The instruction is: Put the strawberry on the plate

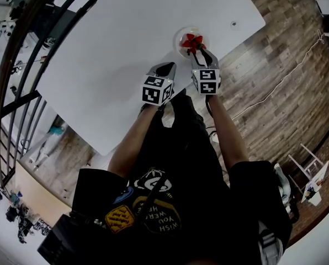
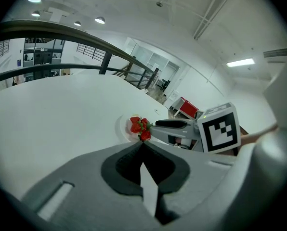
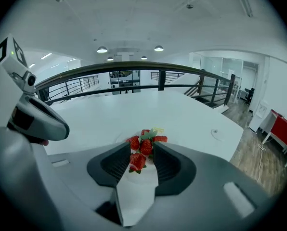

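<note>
A bunch of red strawberries [image 1: 193, 41] with green leaves lies over a small white plate [image 1: 181, 37] near the right edge of the white table [image 1: 126, 37]. My right gripper [image 1: 200, 53] reaches onto the plate. In the right gripper view the strawberries [image 3: 144, 147] sit between the tips of the right gripper [image 3: 142, 146], whose jaws stand wide, with a gap beside the lowest berry. My left gripper [image 1: 167, 66] hovers just left of it, jaws together and empty. From the left gripper view [image 2: 142, 144] the strawberries [image 2: 139, 126] rest on the plate [image 2: 122, 126].
A black railing [image 1: 21, 65] curves along the table's far left side. Wooden floor [image 1: 286, 65] with a white cable [image 1: 275, 87] lies off the right edge. A small round grommet [image 1: 234, 23] sits in the tabletop beyond the plate.
</note>
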### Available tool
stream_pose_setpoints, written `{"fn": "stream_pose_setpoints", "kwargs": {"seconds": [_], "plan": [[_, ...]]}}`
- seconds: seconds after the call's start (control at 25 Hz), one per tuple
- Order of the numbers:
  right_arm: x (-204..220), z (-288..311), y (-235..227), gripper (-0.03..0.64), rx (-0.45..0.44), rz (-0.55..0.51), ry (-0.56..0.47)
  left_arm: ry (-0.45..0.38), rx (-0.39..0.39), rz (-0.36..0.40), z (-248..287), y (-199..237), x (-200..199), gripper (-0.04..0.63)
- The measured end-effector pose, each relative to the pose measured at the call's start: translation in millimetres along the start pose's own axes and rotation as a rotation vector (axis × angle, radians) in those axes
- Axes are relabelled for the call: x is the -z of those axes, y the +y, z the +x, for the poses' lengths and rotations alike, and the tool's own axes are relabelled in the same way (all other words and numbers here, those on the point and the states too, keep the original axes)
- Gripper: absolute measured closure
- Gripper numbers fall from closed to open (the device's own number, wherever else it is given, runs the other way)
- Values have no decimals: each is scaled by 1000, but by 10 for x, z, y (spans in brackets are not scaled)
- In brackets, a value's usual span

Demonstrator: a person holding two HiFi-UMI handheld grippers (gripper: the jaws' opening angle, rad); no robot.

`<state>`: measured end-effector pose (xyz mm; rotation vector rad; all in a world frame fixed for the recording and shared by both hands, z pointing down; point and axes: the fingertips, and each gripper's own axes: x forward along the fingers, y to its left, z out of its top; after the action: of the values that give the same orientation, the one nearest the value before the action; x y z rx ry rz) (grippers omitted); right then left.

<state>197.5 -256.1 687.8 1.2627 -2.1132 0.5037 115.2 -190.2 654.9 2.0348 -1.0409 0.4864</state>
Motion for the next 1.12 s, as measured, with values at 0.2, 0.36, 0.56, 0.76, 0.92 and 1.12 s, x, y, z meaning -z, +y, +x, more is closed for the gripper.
{"fn": "stream_pose_setpoints", "kwargs": {"seconds": [0.2, 0.36, 0.56, 0.76, 0.92, 1.12], "plan": [[-203, -298, -35, 491, 46, 31, -64, -30, 6, 24, -178, -72, -115, 595], [-384, -562, -64, 513, 86, 72, -128, -55, 20, 108, -318, -171, -285, 595], [-615, -935, -85, 546, 123, 121, -224, -127, 46, 175, -531, -351, -589, 595], [-864, -1458, 7, 571, 163, 144, -332, -193, 75, 223, -839, -542, -813, 595], [-941, -1947, 69, 611, 189, 179, -400, -267, 104, 218, -1184, -731, -993, 595], [-957, -2388, 173, 614, 220, 218, -458, -319, 130, 234, -1486, -873, -1055, 595]]}}
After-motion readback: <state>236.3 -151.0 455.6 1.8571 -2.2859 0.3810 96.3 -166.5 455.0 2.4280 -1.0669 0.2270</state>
